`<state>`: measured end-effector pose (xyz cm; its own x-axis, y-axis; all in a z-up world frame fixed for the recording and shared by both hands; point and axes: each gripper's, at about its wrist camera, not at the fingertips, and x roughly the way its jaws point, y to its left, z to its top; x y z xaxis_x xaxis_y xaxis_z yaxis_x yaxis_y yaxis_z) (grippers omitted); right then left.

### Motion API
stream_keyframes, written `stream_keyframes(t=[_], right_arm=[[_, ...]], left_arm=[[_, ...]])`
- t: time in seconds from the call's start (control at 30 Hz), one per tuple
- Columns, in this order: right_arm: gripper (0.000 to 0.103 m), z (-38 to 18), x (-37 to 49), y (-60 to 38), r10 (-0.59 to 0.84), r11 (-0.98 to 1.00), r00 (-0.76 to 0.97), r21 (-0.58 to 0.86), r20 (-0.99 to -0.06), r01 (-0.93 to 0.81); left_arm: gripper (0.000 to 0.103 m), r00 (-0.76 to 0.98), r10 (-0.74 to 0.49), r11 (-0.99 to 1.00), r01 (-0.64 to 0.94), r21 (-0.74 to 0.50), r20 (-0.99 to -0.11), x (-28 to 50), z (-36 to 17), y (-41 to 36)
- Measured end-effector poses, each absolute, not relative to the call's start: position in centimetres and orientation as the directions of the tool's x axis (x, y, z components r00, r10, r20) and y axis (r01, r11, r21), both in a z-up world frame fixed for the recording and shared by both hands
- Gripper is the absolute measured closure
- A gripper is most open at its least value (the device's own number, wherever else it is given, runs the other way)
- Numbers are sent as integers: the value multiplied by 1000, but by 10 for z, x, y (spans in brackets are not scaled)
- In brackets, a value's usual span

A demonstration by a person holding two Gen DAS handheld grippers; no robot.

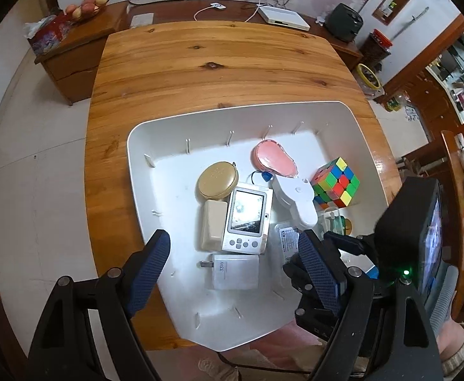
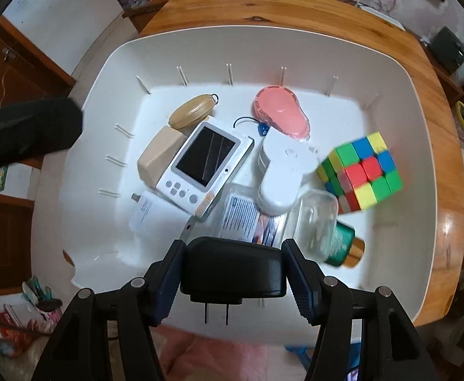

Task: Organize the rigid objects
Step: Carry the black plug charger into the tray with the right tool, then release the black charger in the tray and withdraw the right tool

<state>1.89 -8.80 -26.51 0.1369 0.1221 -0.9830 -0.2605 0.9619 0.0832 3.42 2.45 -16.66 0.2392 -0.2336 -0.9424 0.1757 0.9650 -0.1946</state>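
White tray [image 1: 143, 146], rigid, shallow, ribbed inner walls, set on a wooden table [image 1: 206, 60]; all positions below are given relative to the white handheld game console [image 1: 247, 219] lying screen-up near the tray's middle. Beige block [image 1: 213, 228]: touching the console's left edge. Gold round case [image 1: 218, 180]: just beyond the block, at the console's far-left corner. Pink oval item [image 1: 274, 158]: beyond the console, to its far right. White plastic device [image 1: 298, 200]: just right of the console, overlapping the pink item's near end. Colour puzzle cube [image 1: 336, 182]: further right again, near the tray's right wall. White charger marked 33W [image 1: 233, 270]: directly on the near side of the console, its prongs to the left. Clear packet with printed label [image 2: 247, 219]: near-right of the console, partly under the white device. Green-capped bottle [image 2: 343, 247]: right of that packet, lying under a clear item. Left gripper [image 1: 232, 270]: over the tray's near part, jaws spread wide, nothing between them, the 33W charger seen in the gap below. Right gripper [image 2: 232, 273]: over the tray's near edge, on the near side of the console, jaws clenched on the two sides of a black plug adapter [image 2: 232, 266], its two prongs pointing back toward the camera.
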Motion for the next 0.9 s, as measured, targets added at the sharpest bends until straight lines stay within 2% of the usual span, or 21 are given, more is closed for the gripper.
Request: stream_keyframes(t=[0.13, 0.23, 0.43, 0.9], right_arm=[[39, -260, 21, -89, 132, 951, 150, 82, -980, -298], [32, -250, 19, -90, 143, 939, 175, 78, -974, -335], [31, -222, 21, -103, 130, 930, 230, 38, -964, -365], [31, -144, 40, -158, 137, 985, 418, 78, -898, -154]], left_arm=[[18, 250, -226, 969, 157, -191, -942, 31, -163, 21], [18, 253, -218, 972, 144, -187, -943, 30, -161, 18], [18, 283, -220, 974, 119, -193, -933, 30, -146, 15], [18, 404, -180, 983, 39, -179, -897, 21, -90, 16]])
